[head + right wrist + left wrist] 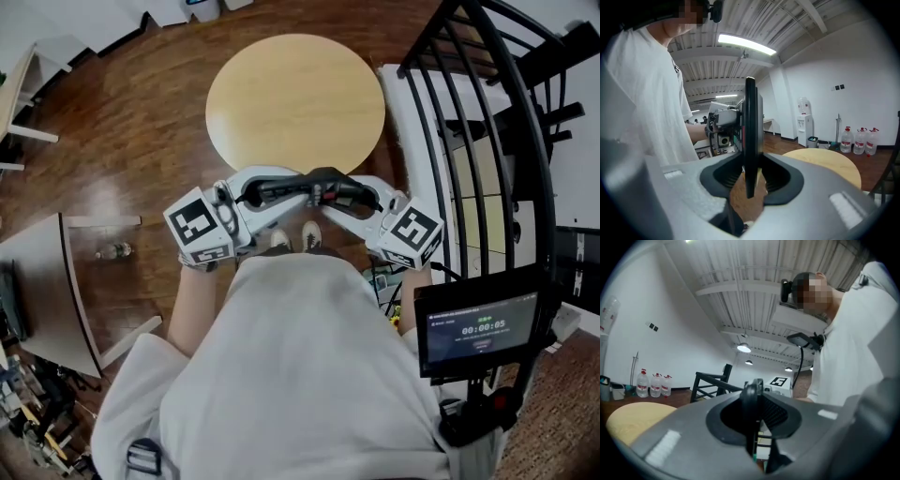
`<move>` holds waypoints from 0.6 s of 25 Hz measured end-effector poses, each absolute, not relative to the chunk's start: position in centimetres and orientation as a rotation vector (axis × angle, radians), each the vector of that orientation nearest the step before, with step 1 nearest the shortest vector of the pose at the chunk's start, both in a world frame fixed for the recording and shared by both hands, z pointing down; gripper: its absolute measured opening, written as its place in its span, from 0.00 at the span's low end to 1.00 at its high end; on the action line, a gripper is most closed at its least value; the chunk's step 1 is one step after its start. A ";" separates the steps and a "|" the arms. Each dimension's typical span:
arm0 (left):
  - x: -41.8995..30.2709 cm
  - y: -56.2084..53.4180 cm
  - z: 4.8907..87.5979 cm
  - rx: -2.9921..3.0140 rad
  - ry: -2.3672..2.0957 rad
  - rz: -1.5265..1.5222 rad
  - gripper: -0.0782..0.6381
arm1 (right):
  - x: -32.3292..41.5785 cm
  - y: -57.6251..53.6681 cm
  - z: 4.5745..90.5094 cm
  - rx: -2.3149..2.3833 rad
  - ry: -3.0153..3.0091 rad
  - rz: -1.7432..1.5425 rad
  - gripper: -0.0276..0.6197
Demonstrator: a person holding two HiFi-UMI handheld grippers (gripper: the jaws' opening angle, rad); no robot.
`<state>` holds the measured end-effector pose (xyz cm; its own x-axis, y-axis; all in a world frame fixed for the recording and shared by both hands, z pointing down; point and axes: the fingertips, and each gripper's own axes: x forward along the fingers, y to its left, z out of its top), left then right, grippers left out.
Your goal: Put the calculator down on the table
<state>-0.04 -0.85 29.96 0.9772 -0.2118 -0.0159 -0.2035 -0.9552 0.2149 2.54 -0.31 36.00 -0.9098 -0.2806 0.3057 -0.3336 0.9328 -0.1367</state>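
Wood floor (122, 122), white walls (670, 333), black railing (712, 375)

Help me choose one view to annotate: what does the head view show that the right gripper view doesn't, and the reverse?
Only the head view: the person's shoes, a timer screen and the whole round top of the wooden table.
Only the right gripper view: water bottles, a water dispenser and a ceiling light.
Both: the calculator, gripped at opposite ends by the left gripper and right gripper and not yet on the table; part of the table; the person's white shirt.
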 end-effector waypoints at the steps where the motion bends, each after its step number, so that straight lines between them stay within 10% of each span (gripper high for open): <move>1: 0.1 -0.9 30.2 2.915 -0.305 -0.048 0.23 | 2.6 -0.4 36.2 0.466 -2.786 0.247 0.25; 15: -0.6 -1.2 29.4 2.938 -0.281 -0.084 0.23 | 2.3 -0.4 35.2 0.493 -2.868 0.351 0.24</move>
